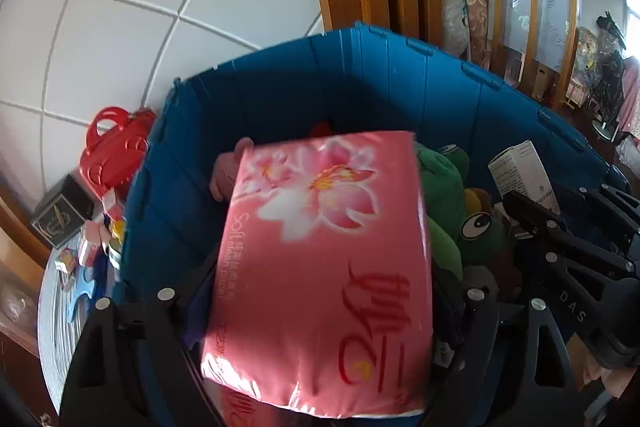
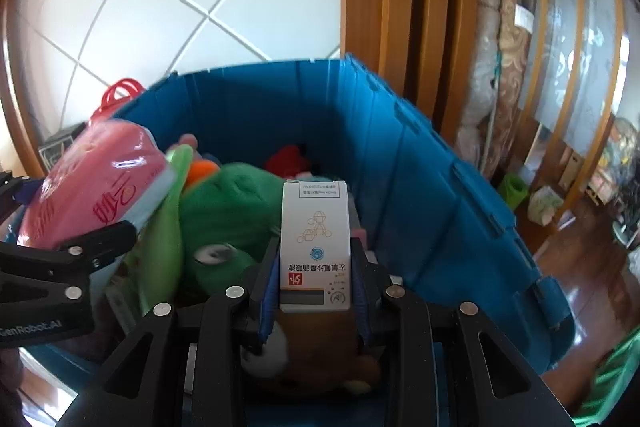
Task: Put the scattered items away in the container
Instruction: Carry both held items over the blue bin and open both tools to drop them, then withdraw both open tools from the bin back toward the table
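Pink tissue pack (image 1: 324,267) is sitting clamped in left gripper (image 1: 320,307) mid-frame over blue bin (image 1: 280,87); right gripper (image 2: 316,291) is gripping white box (image 2: 315,243), centre frame.

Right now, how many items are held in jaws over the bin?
2. The pink tissue pack sits between the left gripper's jaws; the white medicine box is clamped by the right gripper. Both hang above the blue bin.
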Demonstrator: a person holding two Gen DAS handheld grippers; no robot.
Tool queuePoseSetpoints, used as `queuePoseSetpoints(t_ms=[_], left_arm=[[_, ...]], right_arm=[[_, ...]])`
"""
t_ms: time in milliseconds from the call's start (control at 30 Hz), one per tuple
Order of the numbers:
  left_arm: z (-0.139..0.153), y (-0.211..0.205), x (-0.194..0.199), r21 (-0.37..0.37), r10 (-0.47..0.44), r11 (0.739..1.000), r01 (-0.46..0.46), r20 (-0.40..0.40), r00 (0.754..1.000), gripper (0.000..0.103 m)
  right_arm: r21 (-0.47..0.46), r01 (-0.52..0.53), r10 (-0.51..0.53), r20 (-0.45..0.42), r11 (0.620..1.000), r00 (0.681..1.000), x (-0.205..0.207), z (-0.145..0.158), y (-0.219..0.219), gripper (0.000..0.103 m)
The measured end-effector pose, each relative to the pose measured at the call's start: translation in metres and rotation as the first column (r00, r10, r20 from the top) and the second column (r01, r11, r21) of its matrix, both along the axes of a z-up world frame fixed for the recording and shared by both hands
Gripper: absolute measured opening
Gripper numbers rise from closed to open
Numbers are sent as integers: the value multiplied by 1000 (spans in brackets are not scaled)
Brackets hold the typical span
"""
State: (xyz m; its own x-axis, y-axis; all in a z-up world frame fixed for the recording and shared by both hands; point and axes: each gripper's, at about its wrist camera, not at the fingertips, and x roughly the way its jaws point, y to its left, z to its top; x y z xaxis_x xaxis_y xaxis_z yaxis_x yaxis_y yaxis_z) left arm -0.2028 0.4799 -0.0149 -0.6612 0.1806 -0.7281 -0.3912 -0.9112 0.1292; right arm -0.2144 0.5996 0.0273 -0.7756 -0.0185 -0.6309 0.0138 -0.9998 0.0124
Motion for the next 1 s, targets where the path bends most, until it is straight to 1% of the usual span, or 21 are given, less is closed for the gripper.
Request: queuePoseSetpoints(t_ms=[100, 200, 300, 333, 367, 433, 500, 533, 567, 667, 733, 800, 900, 1000], left_arm=[[-1, 0, -1, 1, 26, 1000, -26, 7, 1000, 88], [-3, 3, 2, -5, 33, 999, -33, 6, 999, 88], [-2, 2, 7, 6, 29, 1000, -29, 2, 1000, 88], [-1, 2, 10, 7, 29, 1000, -29, -4, 1000, 88], [1, 1, 12, 8, 27, 1000, -27, -11, 1000, 88], [5, -3, 17, 15, 27, 1000, -27, -27, 999, 88], [13, -8, 23, 22, 35, 999, -34, -61, 998, 88], [18, -13, 28, 30, 39, 999, -36, -86, 996, 88], [22, -17, 30, 35, 42, 999, -38, -103, 994, 88], [33, -32, 36, 57, 53, 997, -46, -122, 991, 88], [36, -43, 40, 68, 64, 996, -56, -133, 989, 88], [39, -57, 43, 85, 73, 995, -62, -139, 988, 88], [43, -88, 50, 110, 93, 991, -77, -148, 985, 88], [44, -129, 59, 139, 117, 986, -95, -157, 981, 88]], right_arm=[[-9, -6, 7, 20, 1000, 1000, -1, -6, 10, 31], [-15, -10, 11, 19, 1000, 1000, -2, -8, 18, 32], [-20, -14, 14, 13, 1000, 1000, 0, -6, 22, 38], [-19, -11, 11, 12, 1000, 1000, 1, -5, 22, 47], [-18, -8, 8, 11, 1000, 1000, 0, -3, 23, 60], [-18, -14, 14, 1, 1000, 1000, 2, 0, 24, 72], [-21, -31, 31, -13, 999, 999, 6, 3, 22, 81], [-15, -33, 33, -23, 999, 999, 8, 5, 20, 91], [-7, -35, 35, -36, 999, 999, 10, 7, 18, 97], [-19, -37, 36, -60, 999, 998, 16, 14, 12, 99], [-28, -42, 39, -74, 999, 996, 20, 20, 8, 103], [-20, -40, 38, -93, 999, 995, 26, 28, -2, 103], [-11, -51, 49, -121, 999, 991, 35, 41, -26, 103], [10, -70, 70, -145, 998, 987, 46, 53, -61, 103]])
